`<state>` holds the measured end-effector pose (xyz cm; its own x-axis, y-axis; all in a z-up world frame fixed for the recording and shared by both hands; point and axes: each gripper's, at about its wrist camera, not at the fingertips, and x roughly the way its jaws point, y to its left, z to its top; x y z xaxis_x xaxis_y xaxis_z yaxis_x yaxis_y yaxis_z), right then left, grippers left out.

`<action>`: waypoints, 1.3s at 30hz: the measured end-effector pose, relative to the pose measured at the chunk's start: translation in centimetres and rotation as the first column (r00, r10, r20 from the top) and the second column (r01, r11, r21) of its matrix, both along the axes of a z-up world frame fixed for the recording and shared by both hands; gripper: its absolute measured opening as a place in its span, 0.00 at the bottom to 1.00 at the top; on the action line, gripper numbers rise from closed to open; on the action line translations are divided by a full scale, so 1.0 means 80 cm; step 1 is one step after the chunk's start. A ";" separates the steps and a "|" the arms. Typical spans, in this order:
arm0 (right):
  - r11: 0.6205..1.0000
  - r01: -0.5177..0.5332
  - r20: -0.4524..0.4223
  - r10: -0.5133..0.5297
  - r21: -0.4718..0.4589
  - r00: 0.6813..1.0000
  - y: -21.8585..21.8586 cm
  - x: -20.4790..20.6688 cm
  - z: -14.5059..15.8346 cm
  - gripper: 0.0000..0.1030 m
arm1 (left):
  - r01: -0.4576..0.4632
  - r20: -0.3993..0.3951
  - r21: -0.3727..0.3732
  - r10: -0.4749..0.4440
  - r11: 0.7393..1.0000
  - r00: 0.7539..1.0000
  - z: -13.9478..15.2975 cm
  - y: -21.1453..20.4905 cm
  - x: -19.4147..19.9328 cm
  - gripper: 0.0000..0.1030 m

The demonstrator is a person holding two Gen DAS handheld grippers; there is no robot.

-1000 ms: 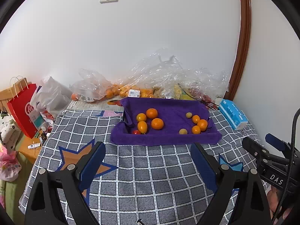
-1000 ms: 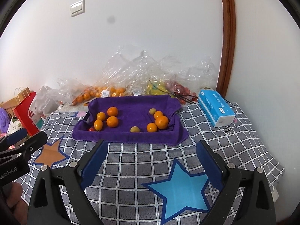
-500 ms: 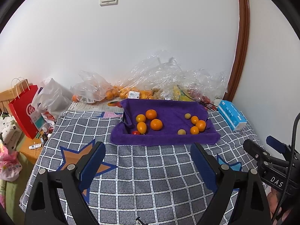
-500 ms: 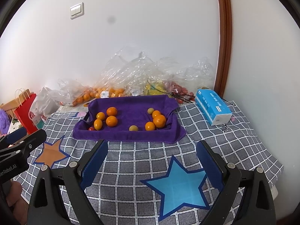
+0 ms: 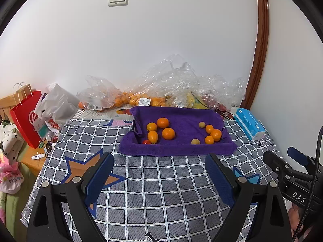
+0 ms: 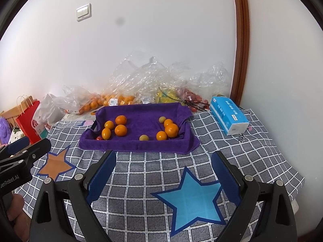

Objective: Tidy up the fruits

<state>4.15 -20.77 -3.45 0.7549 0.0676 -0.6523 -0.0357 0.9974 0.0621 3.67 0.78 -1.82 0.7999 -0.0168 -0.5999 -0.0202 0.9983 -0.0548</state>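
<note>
A purple towel-lined tray (image 5: 181, 148) (image 6: 141, 147) lies on the checked cloth ahead. At its left sit several oranges (image 5: 168, 133) (image 6: 120, 130) and a small red tomato (image 5: 146, 142). At its right sit more oranges (image 5: 216, 135) (image 6: 171, 130) and two yellow-green fruits (image 5: 195, 141) (image 6: 144, 137). My left gripper (image 5: 159, 162) is open and empty, well short of the tray. My right gripper (image 6: 163, 159) is open and empty, also short of the tray.
Clear plastic bags of oranges and other fruit (image 5: 125, 100) (image 6: 121, 98) line the wall behind the tray. A blue tissue pack (image 5: 249, 123) (image 6: 229, 116) lies at the right. A red paper bag (image 5: 27, 117) stands off the left edge.
Both grippers have drawn back and up a little, so the tray looks smaller and farther. The fruits have not moved.
</note>
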 end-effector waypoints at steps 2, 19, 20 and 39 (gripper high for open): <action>1.000 0.001 0.001 -0.001 -0.001 1.000 0.000 0.000 0.001 0.92 | 0.001 -0.001 -0.003 -0.001 1.000 1.000 0.000 0.000 0.000 0.89; 1.000 0.003 0.003 -0.003 -0.002 1.000 -0.001 -0.003 0.003 0.92 | -0.006 -0.002 -0.007 0.006 1.000 1.000 0.002 0.000 -0.001 0.89; 1.000 0.003 0.003 -0.003 -0.003 1.000 0.000 -0.004 0.004 0.92 | -0.006 -0.001 -0.007 0.006 1.000 1.000 0.002 0.000 -0.001 0.89; 1.000 0.001 0.002 -0.001 -0.002 1.000 0.000 -0.003 0.003 0.92 | -0.013 -0.002 -0.007 0.013 1.000 1.000 0.001 0.001 0.001 0.89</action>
